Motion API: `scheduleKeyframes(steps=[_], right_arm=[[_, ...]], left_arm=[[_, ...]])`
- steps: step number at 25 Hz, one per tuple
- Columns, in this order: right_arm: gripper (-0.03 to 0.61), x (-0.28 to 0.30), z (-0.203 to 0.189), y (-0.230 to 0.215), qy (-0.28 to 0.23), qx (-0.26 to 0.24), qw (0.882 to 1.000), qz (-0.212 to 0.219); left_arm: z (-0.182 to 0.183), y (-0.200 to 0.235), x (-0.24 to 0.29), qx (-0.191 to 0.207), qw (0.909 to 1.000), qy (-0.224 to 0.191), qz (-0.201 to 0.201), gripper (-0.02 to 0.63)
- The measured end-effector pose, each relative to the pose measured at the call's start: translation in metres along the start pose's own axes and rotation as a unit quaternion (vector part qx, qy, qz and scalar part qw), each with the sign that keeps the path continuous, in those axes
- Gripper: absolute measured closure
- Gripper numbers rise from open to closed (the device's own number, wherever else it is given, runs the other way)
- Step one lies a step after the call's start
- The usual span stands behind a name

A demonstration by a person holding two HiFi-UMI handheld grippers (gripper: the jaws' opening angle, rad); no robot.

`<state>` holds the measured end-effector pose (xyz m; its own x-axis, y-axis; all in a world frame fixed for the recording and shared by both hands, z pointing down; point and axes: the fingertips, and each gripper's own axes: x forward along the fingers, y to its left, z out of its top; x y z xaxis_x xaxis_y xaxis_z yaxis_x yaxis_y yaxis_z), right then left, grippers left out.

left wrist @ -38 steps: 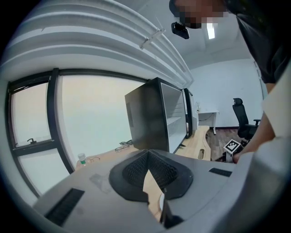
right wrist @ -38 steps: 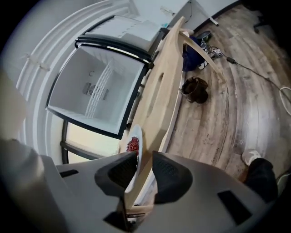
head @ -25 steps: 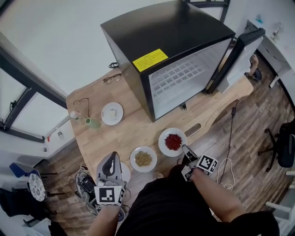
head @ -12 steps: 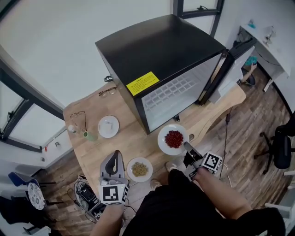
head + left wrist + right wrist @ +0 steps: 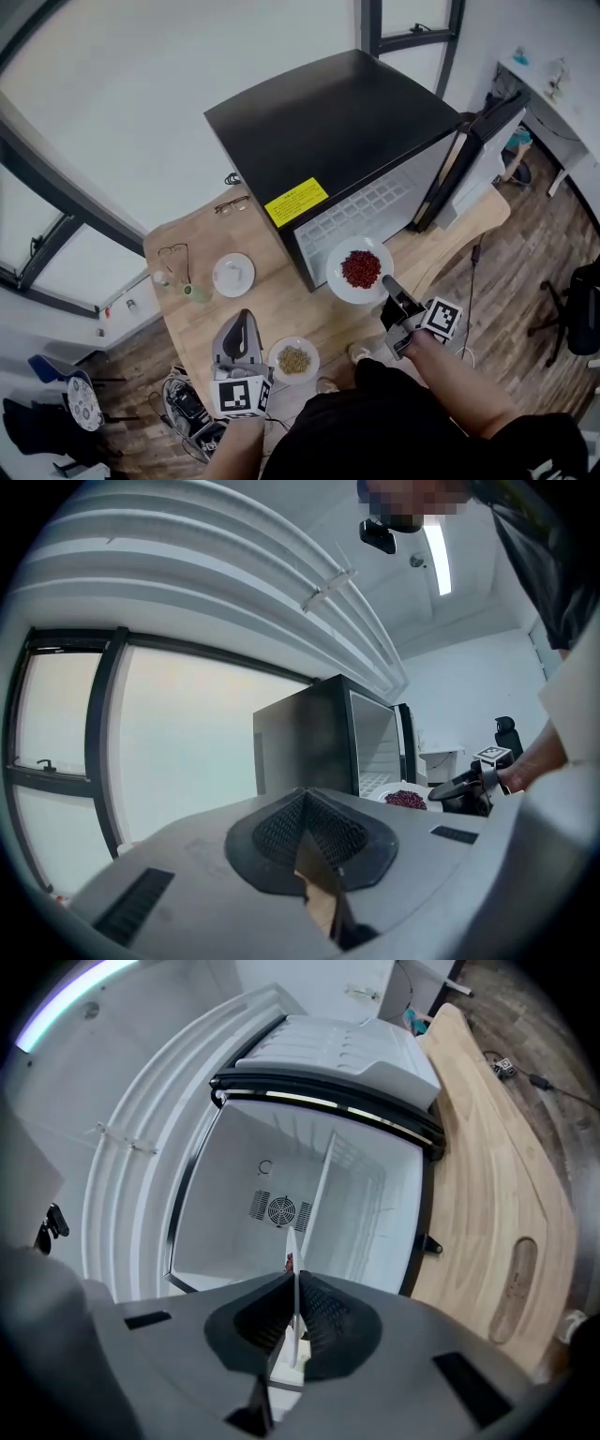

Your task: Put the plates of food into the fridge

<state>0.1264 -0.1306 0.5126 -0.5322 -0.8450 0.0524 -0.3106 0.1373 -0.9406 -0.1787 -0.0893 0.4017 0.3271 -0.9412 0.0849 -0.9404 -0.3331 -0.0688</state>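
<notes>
Right tool (image 5: 387, 285) clamping plate (image 5: 336, 263) of red food (image 5: 361, 269) before open fridge (image 5: 337, 122), left tool (image 5: 239, 330) closed empty, tan food (image 5: 293, 359) on second plate (image 5: 277, 353)

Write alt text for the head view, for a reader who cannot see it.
Seen from above, the right gripper grips the rim of a white plate of red food, holding it in front of an open black fridge. A plate of tan food sits on the wooden table beside the left gripper.
</notes>
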Motion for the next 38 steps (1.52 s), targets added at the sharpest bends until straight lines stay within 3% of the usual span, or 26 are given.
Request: scheduleKeyframes(steps=[12, 21, 28, 34, 38], right_arm=[[0.546, 0.059, 0.044, 0.014, -0.007, -0.013, 1.0, -0.012], [0.545, 0.109, 0.039, 0.025, 0.028, -0.027, 0.999, -0.01], [0.546, 0.145, 0.032, 0.031, 0.065, -0.075, 0.995, -0.022], [0.541, 0.165, 0.034, 0.036, 0.096, -0.171, 0.978, -0.064], [0.52, 0.173, 0.036, 0.029, 0.124, -0.276, 0.946, -0.12]], left_arm=[[0.027, 0.021, 0.024, 0.014, 0.9989, -0.016, 0.043, 0.609], [0.025, 0.046, 0.011, 0.013, 0.9956, -0.003, 0.093, 0.609], [0.016, 0.064, -0.018, 0.01, 0.9898, 0.014, 0.142, 0.609], [0.012, 0.073, -0.035, 0.007, 0.9854, 0.023, 0.169, 0.609], [0.008, 0.075, -0.043, 0.006, 0.9832, 0.029, 0.18, 0.609]])
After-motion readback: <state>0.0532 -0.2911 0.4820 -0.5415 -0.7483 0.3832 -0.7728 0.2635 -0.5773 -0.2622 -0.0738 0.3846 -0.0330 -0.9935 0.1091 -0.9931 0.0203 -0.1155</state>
